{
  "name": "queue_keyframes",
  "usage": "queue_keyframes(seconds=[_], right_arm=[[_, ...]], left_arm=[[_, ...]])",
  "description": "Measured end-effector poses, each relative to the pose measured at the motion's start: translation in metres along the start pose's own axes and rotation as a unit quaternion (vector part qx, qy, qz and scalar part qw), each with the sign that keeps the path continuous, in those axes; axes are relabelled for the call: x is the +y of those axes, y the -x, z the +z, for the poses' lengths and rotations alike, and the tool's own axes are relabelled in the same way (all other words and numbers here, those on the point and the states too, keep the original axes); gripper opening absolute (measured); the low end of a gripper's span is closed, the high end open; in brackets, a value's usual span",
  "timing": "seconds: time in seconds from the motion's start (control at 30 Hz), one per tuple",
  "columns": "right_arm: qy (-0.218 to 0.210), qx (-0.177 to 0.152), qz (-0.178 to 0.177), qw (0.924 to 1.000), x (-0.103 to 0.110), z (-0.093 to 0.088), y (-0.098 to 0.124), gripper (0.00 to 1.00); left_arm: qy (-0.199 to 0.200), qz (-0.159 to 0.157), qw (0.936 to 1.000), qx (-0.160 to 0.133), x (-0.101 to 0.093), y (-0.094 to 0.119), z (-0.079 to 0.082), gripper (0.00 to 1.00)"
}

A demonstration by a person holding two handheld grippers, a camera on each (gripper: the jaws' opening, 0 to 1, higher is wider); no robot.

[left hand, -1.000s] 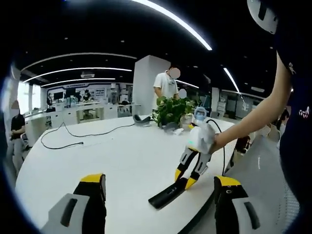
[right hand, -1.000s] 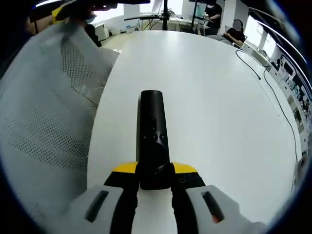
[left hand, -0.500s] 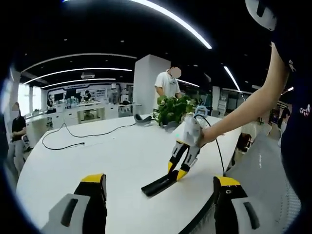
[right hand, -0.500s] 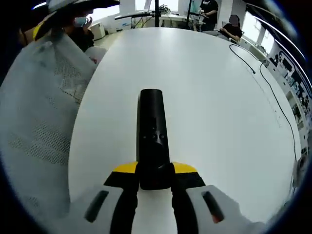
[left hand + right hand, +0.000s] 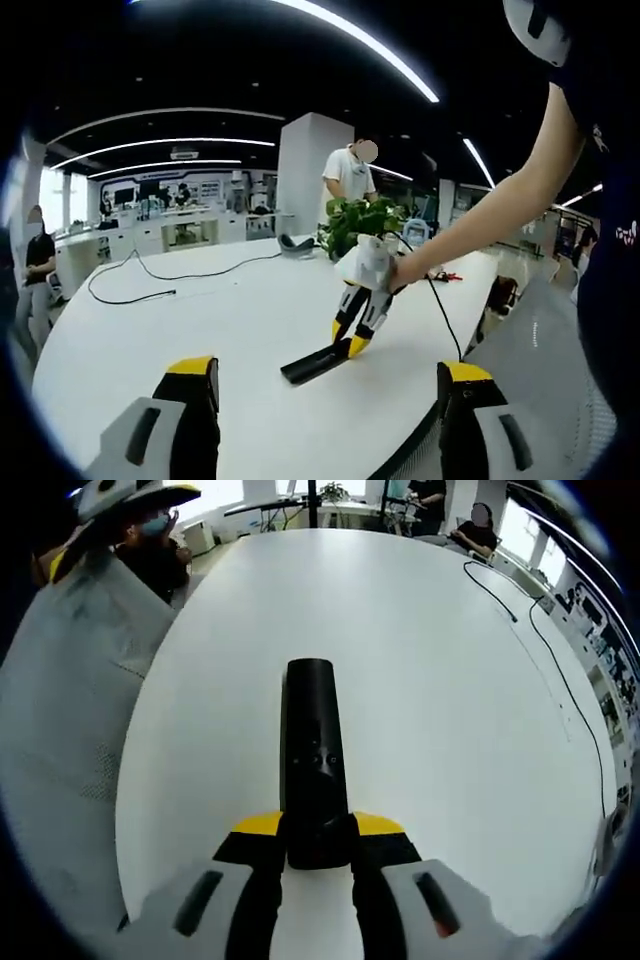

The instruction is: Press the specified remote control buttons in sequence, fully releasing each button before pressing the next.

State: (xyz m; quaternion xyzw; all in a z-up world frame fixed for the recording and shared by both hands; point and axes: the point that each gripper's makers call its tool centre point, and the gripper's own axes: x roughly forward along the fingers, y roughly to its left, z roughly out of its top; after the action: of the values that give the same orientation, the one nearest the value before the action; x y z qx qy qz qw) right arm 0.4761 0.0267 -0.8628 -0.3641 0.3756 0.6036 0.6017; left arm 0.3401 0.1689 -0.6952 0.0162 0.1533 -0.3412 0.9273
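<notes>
Since a second ago the right gripper (image 5: 350,335) and the black remote control (image 5: 314,363) clamped in it have shifted farther in over the white table (image 5: 200,320), away from the near edge, as the left gripper view shows; in the right gripper view the remote sits unchanged between the jaws while more tabletop has come into sight around it.

The remote (image 5: 312,770) is a long, slim black bar with a small cluster of buttons near its middle. Its near end is pinched between the yellow-tipped jaws of the right gripper (image 5: 318,848), which are closed narrow on it, and the rest lies along the table pointing away from the camera. In the left gripper view the far end rests on the tabletop.

The left gripper (image 5: 325,385) hangs apart from the remote with its jaws spread wide, gripping nothing.

The table (image 5: 450,700) is a broad, rounded white surface. A thin black cable (image 5: 140,275) loops across its far side, and a green potted plant (image 5: 355,222) stands near the far edge. Beyond lies an open office with a dark ceiling crossed by long curved light strips (image 5: 350,40), a white pillar (image 5: 300,170) and several people standing or seated. A white mesh chair back (image 5: 60,740) stands beside the table's edge.
</notes>
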Motion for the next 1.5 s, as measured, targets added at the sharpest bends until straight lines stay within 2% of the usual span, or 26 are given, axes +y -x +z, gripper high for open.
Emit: queue_keyframes(seconds=[0.53,1.17,1.33,1.5], right_arm=[[0.007,0.019,0.002,0.9998,-0.028,-0.003,0.001,0.24],[-0.005,0.021,-0.001,0.9998,-0.053,-0.003,0.001,0.24],[-0.008,0.019,-0.004,0.9998,-0.052,-0.003,0.002,0.24],[-0.005,0.02,-0.007,0.9998,-0.053,-0.003,0.002,0.25]], left_arm=[[-0.001,-0.002,1.0,0.008,-0.001,-0.001,-0.003,0.95],[0.004,-0.003,0.9998,0.019,-0.001,-0.002,-0.007,0.95],[0.007,0.001,0.9999,0.011,0.001,-0.002,-0.004,0.95],[0.007,0.026,0.9996,-0.007,0.01,0.001,0.003,0.96]])
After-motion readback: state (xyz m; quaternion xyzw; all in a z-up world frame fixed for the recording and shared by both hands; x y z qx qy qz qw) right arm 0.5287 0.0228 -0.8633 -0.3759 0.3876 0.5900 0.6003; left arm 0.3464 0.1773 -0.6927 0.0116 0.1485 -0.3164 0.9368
